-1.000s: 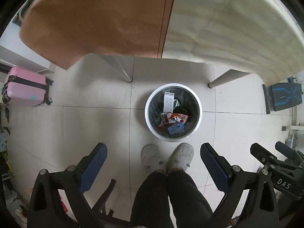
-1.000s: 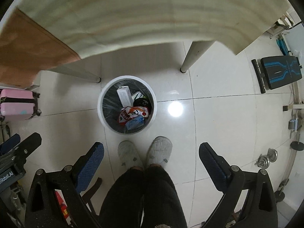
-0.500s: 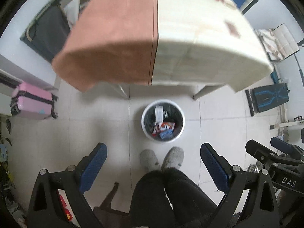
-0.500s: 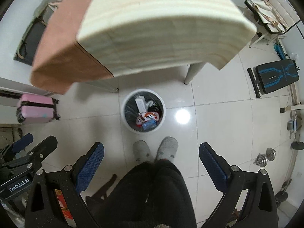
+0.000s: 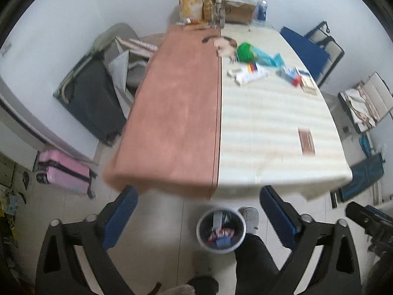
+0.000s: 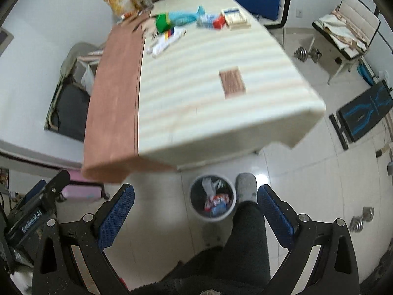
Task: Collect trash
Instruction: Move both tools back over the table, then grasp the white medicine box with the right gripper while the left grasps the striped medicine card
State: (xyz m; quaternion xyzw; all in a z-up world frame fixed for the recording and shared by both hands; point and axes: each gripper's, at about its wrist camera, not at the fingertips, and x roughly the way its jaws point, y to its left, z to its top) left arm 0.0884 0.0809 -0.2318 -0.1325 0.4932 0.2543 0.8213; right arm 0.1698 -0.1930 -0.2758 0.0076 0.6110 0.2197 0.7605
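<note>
A white bin point(image 5: 221, 231) point(image 6: 213, 198) lined in black and holding several wrappers stands on the floor under the table's near edge. Far across the table point(image 5: 270, 127) point(image 6: 196, 78) lies a cluster of trash: a green packet point(image 5: 245, 51) point(image 6: 162, 22), a teal bag point(image 5: 269, 59) point(image 6: 183, 17), a white carton point(image 5: 248, 73) point(image 6: 165, 41) and a wooden box point(image 5: 308, 84) point(image 6: 237, 19). A small brown card point(image 5: 306, 141) point(image 6: 232, 81) lies nearer. My left gripper point(image 5: 196, 216) and right gripper point(image 6: 195, 211) are both open and hold nothing, high above the floor.
A person's dark-trousered leg and grey slipper point(image 6: 245, 188) stand beside the bin. A pink suitcase point(image 5: 65, 172) sits on the floor at the left, dumbbells point(image 6: 307, 54) and chairs point(image 6: 348, 24) at the right. Jars and a cardboard box point(image 5: 238, 7) line the table's far end.
Both views have swung up from looking straight down at the bin to looking across the tabletop; the bin has slid to the bottom of each frame. Both grippers stay open.
</note>
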